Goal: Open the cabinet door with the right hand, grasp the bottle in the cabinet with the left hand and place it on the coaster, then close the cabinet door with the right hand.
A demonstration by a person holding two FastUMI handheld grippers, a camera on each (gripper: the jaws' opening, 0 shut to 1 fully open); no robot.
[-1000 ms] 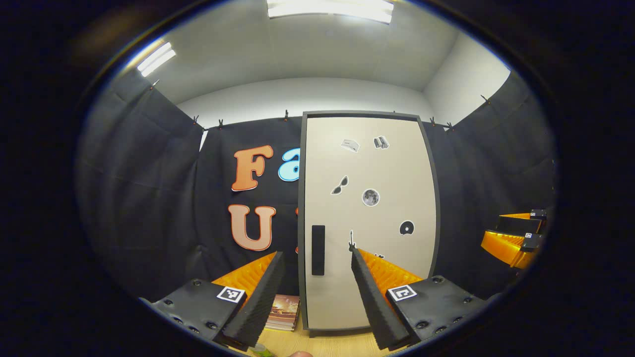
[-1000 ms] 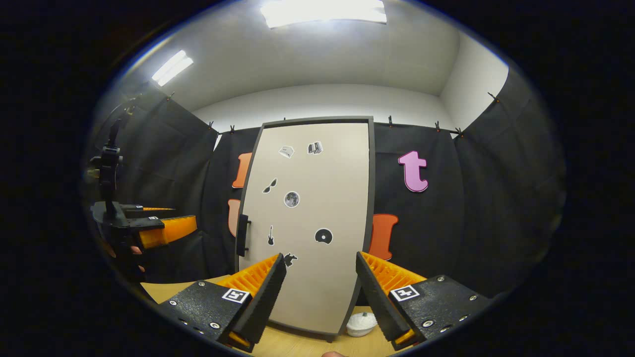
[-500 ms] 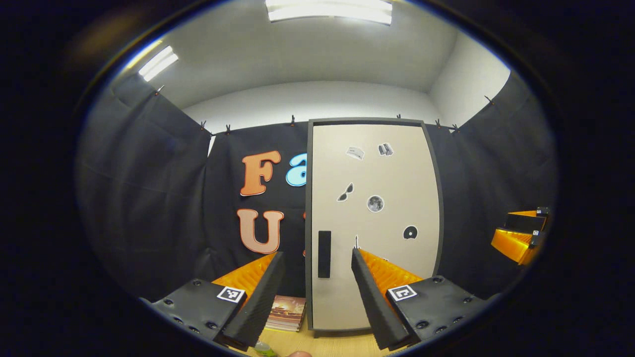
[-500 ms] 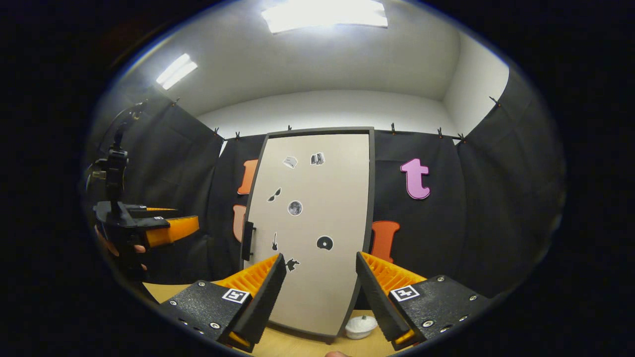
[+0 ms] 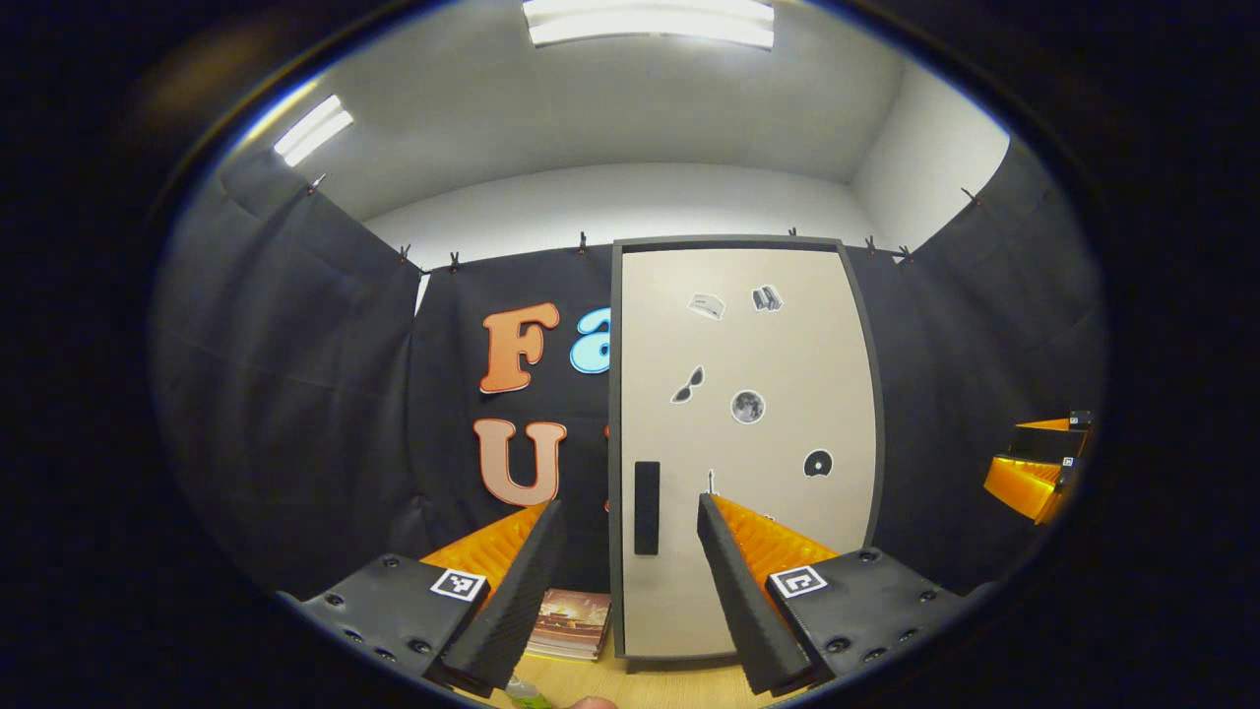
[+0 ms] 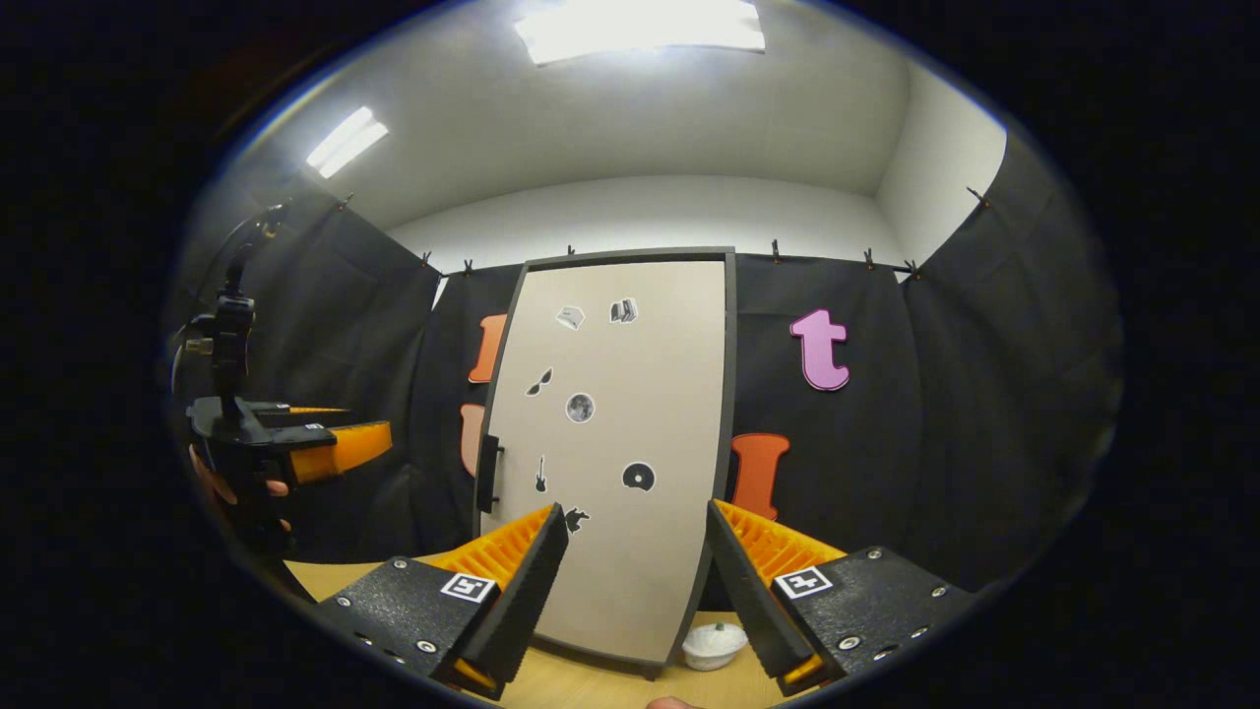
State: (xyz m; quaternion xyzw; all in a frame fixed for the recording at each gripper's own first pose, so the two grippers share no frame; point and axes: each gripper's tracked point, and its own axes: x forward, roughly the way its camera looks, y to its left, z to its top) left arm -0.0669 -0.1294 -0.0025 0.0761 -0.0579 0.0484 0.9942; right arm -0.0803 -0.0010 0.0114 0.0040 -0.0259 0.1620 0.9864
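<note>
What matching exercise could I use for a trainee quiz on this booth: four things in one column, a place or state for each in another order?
Things:
1. tall beige cabinet door
2. black vertical door handle
3. stack of thin books
4. small white lidded bowl

Places or states:
A. on the wooden table, left of the cabinet in the left gripper view
B. shut, with stickers on it
C. on the table at the cabinet's right foot in the right gripper view
D. near the door's left edge, low down

Pairs: 1-B, 2-D, 3-A, 4-C
</note>
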